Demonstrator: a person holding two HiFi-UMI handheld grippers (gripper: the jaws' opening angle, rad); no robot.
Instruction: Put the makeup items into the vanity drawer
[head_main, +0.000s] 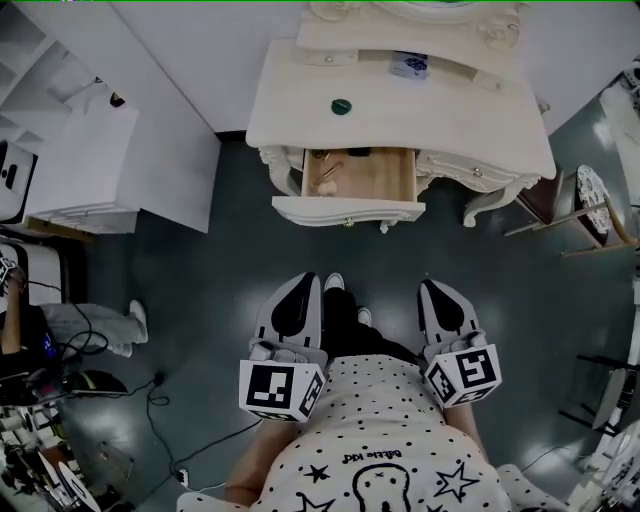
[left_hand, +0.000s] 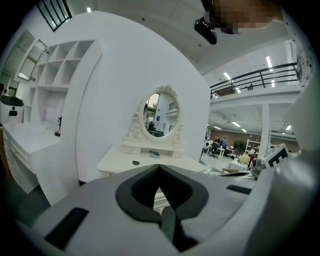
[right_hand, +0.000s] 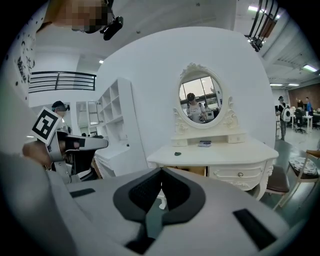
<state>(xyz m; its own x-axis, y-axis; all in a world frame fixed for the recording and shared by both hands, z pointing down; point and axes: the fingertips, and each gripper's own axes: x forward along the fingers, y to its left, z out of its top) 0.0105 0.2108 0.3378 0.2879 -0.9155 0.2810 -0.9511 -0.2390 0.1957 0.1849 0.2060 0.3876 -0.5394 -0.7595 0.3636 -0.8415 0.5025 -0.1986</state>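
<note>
On vanity: 1 green disc, 1 blue-patterned item; 1 drawer open.

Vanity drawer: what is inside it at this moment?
The open vanity drawer shows a mostly bare wooden floor with a few small items toward its left and back, too small to identify. Its rear part is covered by the vanity top.

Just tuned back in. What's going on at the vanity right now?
A person stands facing the vanity, holding the left gripper and the right gripper low in front of the body. Both are shut and hold nothing. The drawer is pulled open with a few small items inside, too small to identify. A dark green round item lies on the vanity top and a blue-and-white item on its rear shelf, both well away from the grippers.
</note>
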